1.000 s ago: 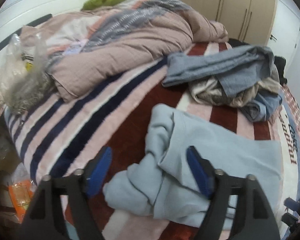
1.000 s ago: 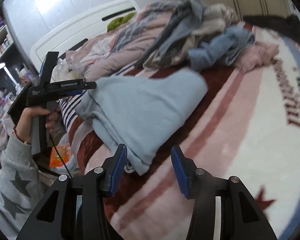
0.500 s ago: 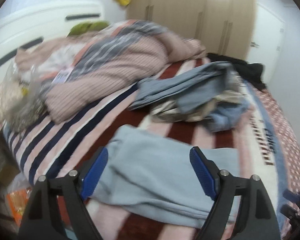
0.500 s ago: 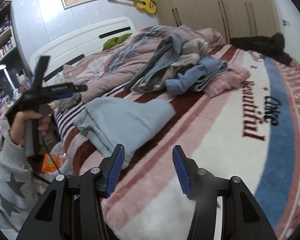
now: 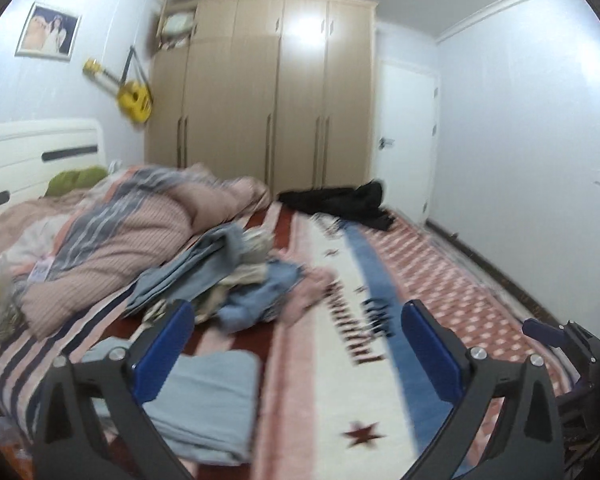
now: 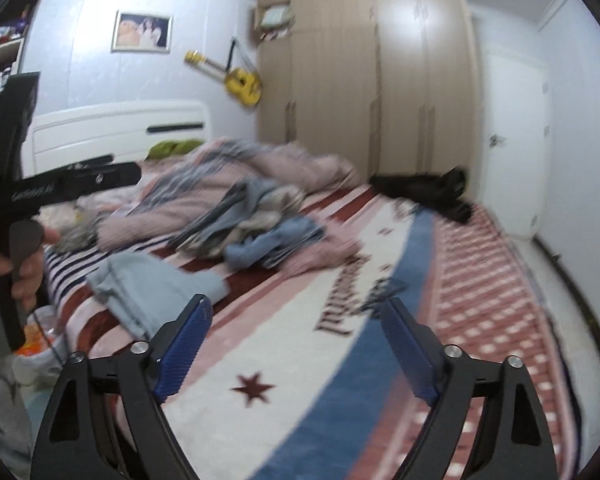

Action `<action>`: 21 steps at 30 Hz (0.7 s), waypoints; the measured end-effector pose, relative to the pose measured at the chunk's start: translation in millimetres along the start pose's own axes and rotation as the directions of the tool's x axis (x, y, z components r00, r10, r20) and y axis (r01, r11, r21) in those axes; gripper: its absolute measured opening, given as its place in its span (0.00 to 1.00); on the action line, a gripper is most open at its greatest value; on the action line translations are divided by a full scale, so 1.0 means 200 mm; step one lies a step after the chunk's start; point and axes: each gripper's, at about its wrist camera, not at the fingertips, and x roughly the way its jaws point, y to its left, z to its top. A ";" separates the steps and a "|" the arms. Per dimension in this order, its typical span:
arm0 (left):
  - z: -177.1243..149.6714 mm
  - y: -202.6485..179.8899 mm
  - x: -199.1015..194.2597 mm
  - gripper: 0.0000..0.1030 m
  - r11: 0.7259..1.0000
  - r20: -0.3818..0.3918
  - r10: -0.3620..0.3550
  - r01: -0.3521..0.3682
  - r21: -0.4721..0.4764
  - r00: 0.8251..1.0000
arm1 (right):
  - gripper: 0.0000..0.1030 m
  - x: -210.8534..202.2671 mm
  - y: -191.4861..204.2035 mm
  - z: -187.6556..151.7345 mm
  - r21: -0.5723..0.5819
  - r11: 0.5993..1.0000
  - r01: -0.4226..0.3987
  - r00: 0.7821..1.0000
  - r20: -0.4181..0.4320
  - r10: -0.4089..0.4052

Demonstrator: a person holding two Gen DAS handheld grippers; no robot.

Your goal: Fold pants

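- Your left gripper (image 5: 296,344) has its jaws opening wide with nothing between them. Same story for the right gripper (image 6: 296,344): jaws opening, just bare bed blanket (image 6: 300,364) showing in the gap.
- The folded light blue pants (image 5: 204,404) sit on the near left part of the bed, low and left of both grippers. In the left wrist view they're partly tucked behind the left finger (image 5: 162,354). In the right wrist view they lie further off to the left, apart from the fingers.
- So your left hand (image 6: 24,268) looks like the closer one if they need another tuck, I'd say.
- They read as soft, thick cotton in a flattish, slightly lumpy rectangle, with the long side running roughly left to right.
- The pile of clothes (image 5: 236,280) further back is a crumpled heap of greys, blues and a pink piece, well apart from the pants. Probably your next pick.
- The blanket is fuzzy and striped.
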 end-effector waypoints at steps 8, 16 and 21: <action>-0.10 -0.30 -0.11 0.99 0.998 0.066 0.035 -0.038 0.042 0.997 | 1.00 -0.33 -0.08 -0.05 0.004 0.988 0.157 0.982 0.105 -0.157; -0.17 -0.38 -0.11 0.99 0.999 0.031 0.016 -0.017 0.037 0.999 | 1.00 -0.45 -0.12 -0.12 0.018 0.976 0.215 0.970 0.108 -0.216; -0.18 -0.41 -0.12 0.99 0.999 0.027 0.010 -0.011 0.043 1.000 | 1.00 -0.48 -0.14 -0.12 0.040 0.975 0.217 0.969 0.114 -0.220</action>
